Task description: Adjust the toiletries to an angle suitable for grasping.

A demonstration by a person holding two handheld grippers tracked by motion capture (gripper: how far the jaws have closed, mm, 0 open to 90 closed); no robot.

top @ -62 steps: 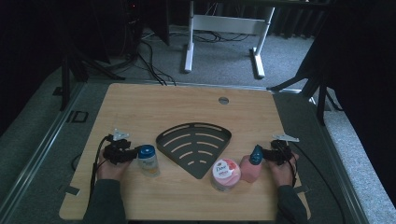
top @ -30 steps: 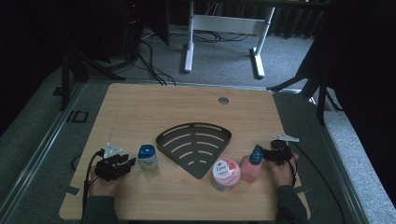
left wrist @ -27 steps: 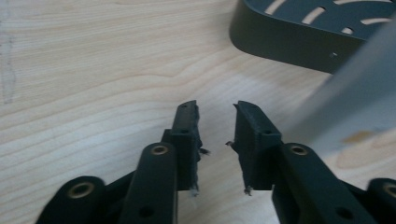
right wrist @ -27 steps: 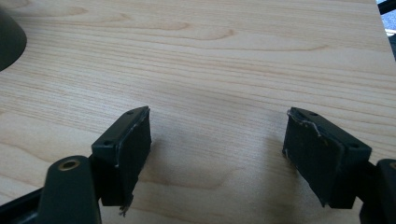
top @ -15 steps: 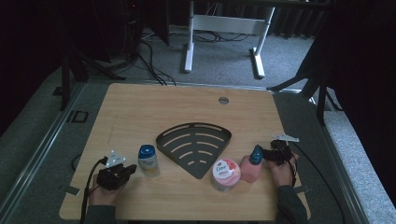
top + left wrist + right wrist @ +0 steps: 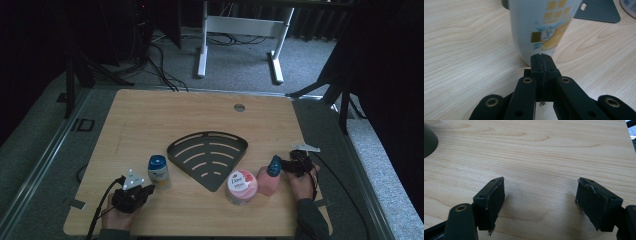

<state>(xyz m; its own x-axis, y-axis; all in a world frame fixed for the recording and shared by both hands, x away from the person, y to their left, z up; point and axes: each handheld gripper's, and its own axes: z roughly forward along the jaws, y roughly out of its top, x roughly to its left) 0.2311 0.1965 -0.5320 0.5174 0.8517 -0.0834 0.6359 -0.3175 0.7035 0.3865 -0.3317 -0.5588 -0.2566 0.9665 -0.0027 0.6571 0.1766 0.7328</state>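
The wooden table (image 6: 150,120) carries a black fan-shaped rack (image 6: 209,156) at its centre in the high view. At about seven o'clock from the rack stands a white bottle with a blue cap (image 6: 158,171); at five o'clock sit a round Dove tub (image 6: 241,187) and, touching it on the right, a pink bottle with a teal cap (image 6: 269,179). The left gripper (image 6: 145,190) lies at seven o'clock from the white bottle, near it. The left gripper view adds the detail: its jaws are pressed together, tips just short of that bottle's (image 6: 541,27) base. The right gripper (image 6: 286,165) sits at three o'clock from the teal cap; the right gripper view shows its jaws spread wide over bare wood.
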